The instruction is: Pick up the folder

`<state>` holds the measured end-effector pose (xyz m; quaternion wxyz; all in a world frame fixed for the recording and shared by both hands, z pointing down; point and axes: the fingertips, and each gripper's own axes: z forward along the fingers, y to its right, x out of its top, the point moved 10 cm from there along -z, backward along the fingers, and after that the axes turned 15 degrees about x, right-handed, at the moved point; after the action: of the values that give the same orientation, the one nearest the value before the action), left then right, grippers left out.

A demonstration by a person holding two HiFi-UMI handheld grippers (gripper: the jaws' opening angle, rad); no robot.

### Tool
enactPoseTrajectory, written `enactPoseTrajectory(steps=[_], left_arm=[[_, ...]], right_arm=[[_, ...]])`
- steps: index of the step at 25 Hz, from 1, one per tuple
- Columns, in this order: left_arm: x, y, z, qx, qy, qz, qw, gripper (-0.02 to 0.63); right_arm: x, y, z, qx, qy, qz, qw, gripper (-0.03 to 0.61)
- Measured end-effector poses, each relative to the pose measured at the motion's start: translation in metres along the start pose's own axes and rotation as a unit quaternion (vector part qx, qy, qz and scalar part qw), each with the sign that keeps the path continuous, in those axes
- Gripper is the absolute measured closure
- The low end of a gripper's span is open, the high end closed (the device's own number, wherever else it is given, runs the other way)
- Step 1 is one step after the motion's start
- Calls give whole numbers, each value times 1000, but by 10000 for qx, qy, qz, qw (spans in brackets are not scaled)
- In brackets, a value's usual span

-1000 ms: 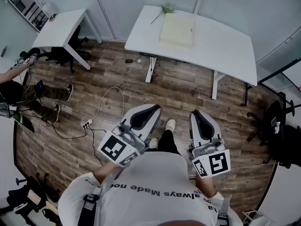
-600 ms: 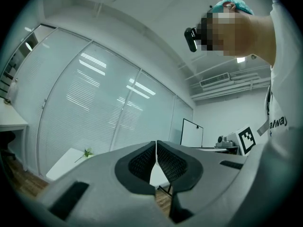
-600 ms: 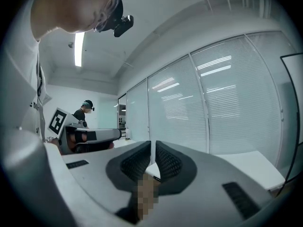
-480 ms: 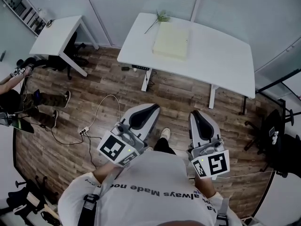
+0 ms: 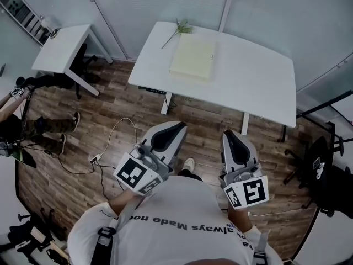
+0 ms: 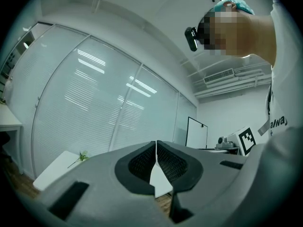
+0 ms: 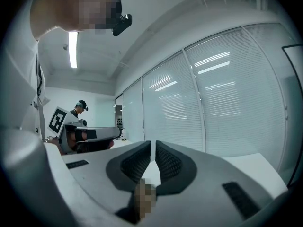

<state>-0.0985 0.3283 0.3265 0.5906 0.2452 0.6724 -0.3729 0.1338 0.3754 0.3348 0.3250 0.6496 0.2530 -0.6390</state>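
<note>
The wooden floor (image 5: pixel 209 120) spreads below both of our claws and runs on ahead of them. Beyond the claw tips, well apart from them, stands the wide white desk (image 5: pixel 248 76). A smaller desk (image 5: pixel 60 48) sits far off to the left of the left claw, against the wall.

The folder (image 5: pixel 192 58), pale yellow, lies flat on the wide desk, toward its far left part. It is ahead of the left claw and well out of reach of either one; neither claw touches it.

We hold the left claw (image 5: pixel 172 128) level in front of us, pointing toward the desk. Its own view shows the left claw's (image 6: pixel 155 148) jaws pressed together with nothing between them. The right claw (image 5: pixel 228 136) sits beside it on the right, also level. Its view shows the right claw's (image 7: pixel 153 150) jaws closed and empty as well.

A cable (image 5: pixel 118 131) loops across the floor just left of the left claw. A green sprig (image 5: pixel 179 29) lies on the desk just past the folder's far edge, the farthest thing from our claws.
</note>
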Motion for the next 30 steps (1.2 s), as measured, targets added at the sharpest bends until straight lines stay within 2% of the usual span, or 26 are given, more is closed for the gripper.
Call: enactPoseTrajectory(steps=[6, 12, 22, 30], left_arm=[[-3, 6, 44, 17, 4, 21, 10000, 597], [-9, 7, 61, 125, -30, -28, 9999, 597], [-8, -27, 98, 234, 44, 7, 9997, 597], [1, -76, 144, 225, 99, -23, 9997, 597]], right_arm=[[2, 43, 3, 59, -4, 6, 10000, 545], [0, 64, 10, 167, -24, 52, 9998, 545], [3, 96, 44, 167, -3, -19, 9999, 545], [9, 133, 100, 164, -41, -78, 9998, 545]])
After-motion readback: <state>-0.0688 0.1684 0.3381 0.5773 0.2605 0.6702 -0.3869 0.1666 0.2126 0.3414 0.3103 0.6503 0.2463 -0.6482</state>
